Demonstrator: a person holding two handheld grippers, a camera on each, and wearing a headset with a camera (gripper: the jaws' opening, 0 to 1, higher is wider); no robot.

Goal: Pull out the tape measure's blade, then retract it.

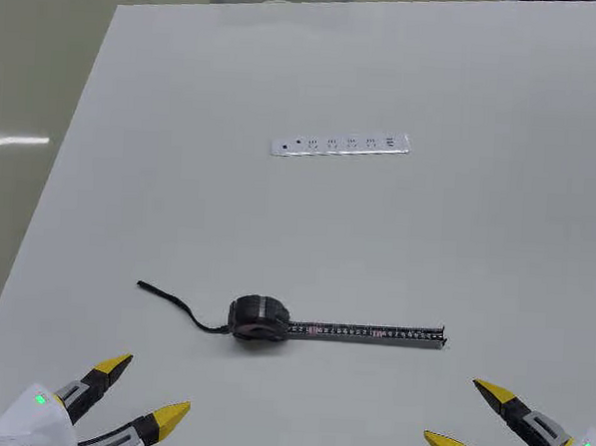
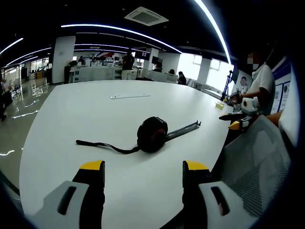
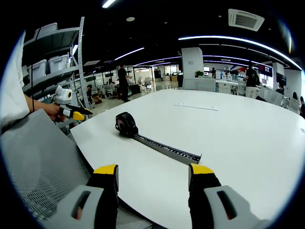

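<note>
The tape measure (image 1: 260, 318) lay on the bench (image 1: 279, 212), well apart from the strip (image 1: 340, 144) on its near side, with the blade (image 1: 367, 333) already drawn out flat. The left tool (image 1: 144, 387) and right tool (image 1: 465, 417) gaped empty, farther from the strip still. The case looked hard and dense, so it should be pinched across its sides. The blade seemed thin, springy and slick, and was best taken at its hook end.
</note>
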